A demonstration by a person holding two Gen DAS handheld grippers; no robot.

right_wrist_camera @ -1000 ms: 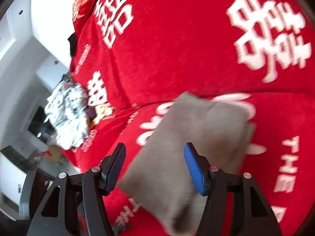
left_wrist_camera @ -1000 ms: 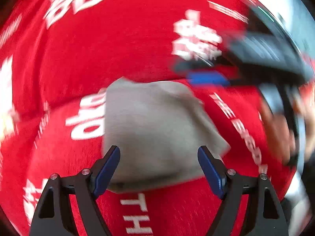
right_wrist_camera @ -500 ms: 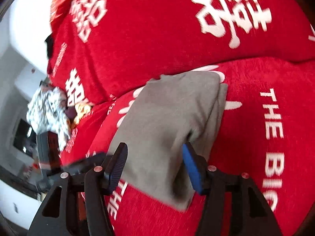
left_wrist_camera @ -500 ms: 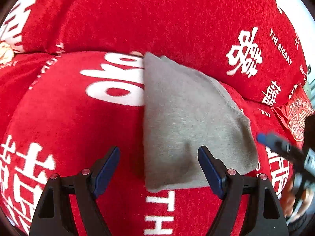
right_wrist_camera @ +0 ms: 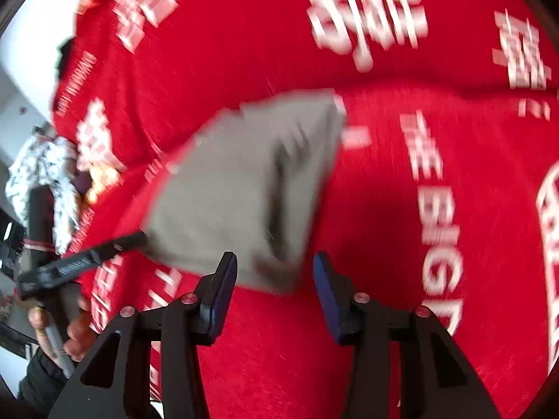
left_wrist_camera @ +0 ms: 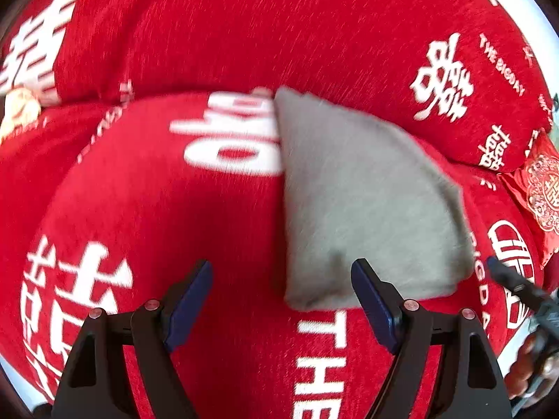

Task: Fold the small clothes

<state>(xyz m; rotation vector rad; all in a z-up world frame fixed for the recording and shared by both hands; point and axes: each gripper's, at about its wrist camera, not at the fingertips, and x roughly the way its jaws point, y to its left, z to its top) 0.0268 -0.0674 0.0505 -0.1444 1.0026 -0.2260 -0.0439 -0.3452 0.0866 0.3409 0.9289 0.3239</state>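
Note:
A small grey garment, folded into a compact wedge, lies on a red cover with white lettering. My left gripper is open and empty, just short of the garment's near left corner. In the right wrist view the same garment lies ahead and left of my right gripper, which is open and empty over the red cover. The left gripper's tool shows at the garment's left edge. The right gripper's tip shows beside the garment's right edge.
A red cushion back rises behind the garment. A red patterned pouch lies at the far right. A crumpled white-and-black cloth sits off the cover's left end, by white furniture.
Both grippers have drawn back from the garment and swung apart. The garment now lies folded and still on the cover, with neither gripper on it.

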